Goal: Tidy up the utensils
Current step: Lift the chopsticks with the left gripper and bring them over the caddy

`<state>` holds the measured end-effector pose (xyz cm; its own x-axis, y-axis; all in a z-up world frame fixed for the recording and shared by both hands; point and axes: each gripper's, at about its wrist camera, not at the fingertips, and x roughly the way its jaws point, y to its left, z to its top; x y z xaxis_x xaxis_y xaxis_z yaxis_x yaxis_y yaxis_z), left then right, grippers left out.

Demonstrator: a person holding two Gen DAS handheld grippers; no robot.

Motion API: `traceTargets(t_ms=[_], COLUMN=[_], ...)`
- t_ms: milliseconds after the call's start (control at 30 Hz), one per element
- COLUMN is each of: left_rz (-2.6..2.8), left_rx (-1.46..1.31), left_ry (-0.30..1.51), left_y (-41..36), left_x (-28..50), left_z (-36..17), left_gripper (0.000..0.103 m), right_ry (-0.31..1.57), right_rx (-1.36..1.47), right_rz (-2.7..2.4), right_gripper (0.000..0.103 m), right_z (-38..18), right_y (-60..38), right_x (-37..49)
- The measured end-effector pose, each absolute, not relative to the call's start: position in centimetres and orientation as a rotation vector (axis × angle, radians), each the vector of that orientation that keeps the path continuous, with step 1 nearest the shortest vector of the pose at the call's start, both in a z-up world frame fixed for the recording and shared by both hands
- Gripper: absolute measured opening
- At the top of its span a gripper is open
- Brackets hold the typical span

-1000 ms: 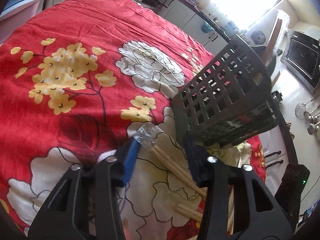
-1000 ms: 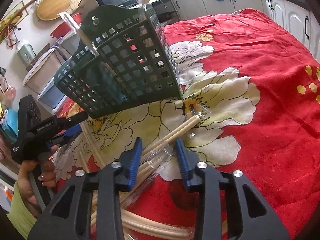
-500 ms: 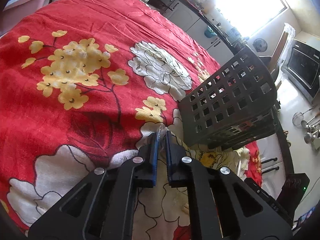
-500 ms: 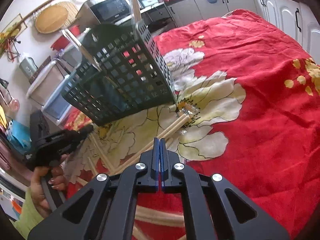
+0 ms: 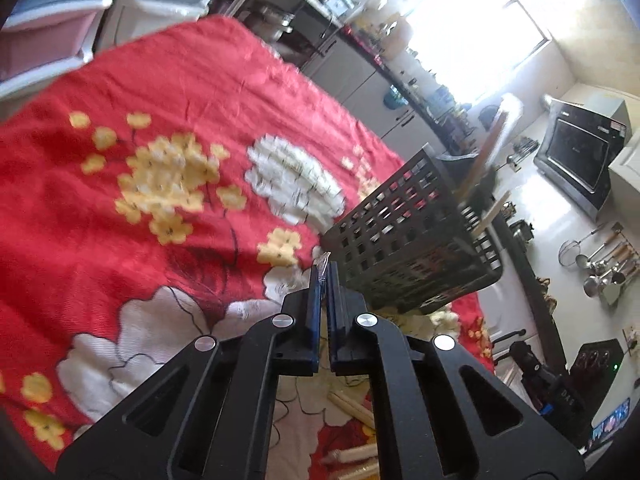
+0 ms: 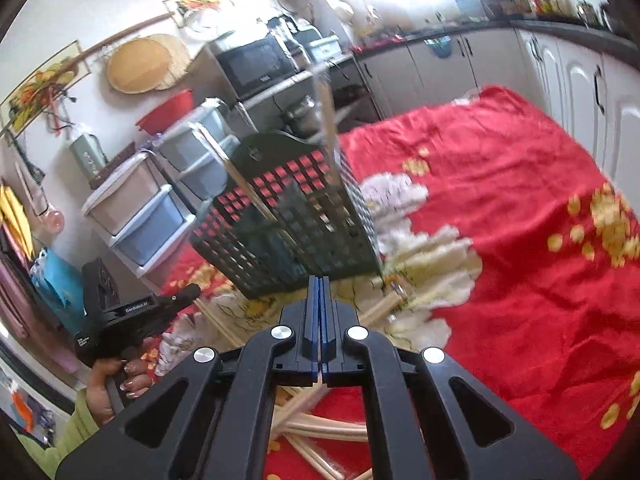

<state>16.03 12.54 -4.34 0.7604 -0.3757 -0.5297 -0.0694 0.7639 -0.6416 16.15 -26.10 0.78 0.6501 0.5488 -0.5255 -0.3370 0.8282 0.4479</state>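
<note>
Tilting downward toward the basket, both grippers' fingers pinch wrapped chopsticks.

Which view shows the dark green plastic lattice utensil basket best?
The right wrist view: the dark green plastic lattice utensil basket sits central, with chopsticks inside visible. The left wrist view shows it off to the right, partly backlit.

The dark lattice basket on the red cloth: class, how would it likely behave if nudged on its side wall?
The basket is probably light: its walls are mostly holes. Nudged high, it may tip rather than slide, since long chopsticks stick out above its rim and the cloth looks soft and grippy.
</note>
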Motion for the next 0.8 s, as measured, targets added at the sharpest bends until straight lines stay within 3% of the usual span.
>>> traceTargets(t_ms=[800], left_rz=[-0.312], left_rx=[-0.546], left_ry=[0.438], left_y=[10.3], left_x=[12.2], left_z=[8.0], left_gripper=[0.0], right_ry=[0.46], right_rx=[0.211], right_rz=[0.637], right_gripper=[0.001], right_z=[10.5], right_y=[-23.6], right_x=[14.6])
